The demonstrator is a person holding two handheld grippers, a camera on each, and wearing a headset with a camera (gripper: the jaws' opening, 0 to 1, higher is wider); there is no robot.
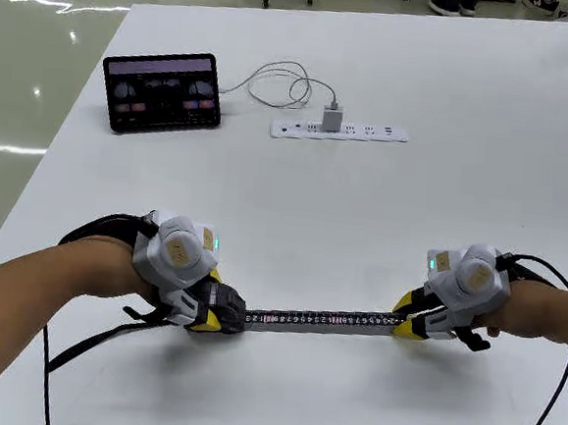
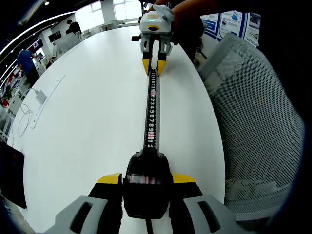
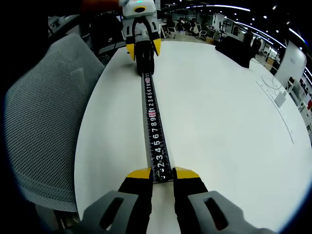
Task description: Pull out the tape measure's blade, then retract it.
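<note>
**Blade stretched out between the two grippers**

The person's arms reach in from either side over the near edge of the white table (image 1: 363, 209). The left gripper (image 1: 213, 300) has its yellow-tipped jaws clamped around the black body of the tape measure (image 1: 229, 316). In the left gripper view that body sits squarely between the two jaws, pinched from both sides.

From the body the blade (image 1: 320, 321) runs straight across to the right gripper (image 1: 404, 315), markings facing up, black numbers with a patch of red partway along. The right gripper's jaws are drawn in narrow on the blade's far end, one jaw on each edge of the strip, as the right gripper view shows. The blade lies low over the tabletop — whether it touches the surface I cannot tell.

The two grippers face each other along the line of the blade, well apart.

Further back on the table, a tablet (image 1: 163, 91) stands propped with its screen lit. To its right lies a white power strip (image 1: 340, 131) with a white charger (image 1: 332, 116) plugged into it — a thin cable (image 1: 274, 84) loops from the charger back towards the tablet. Beside the table's near edge, a grey mesh chair (image 2: 253, 122) shows in both gripper views.
</note>
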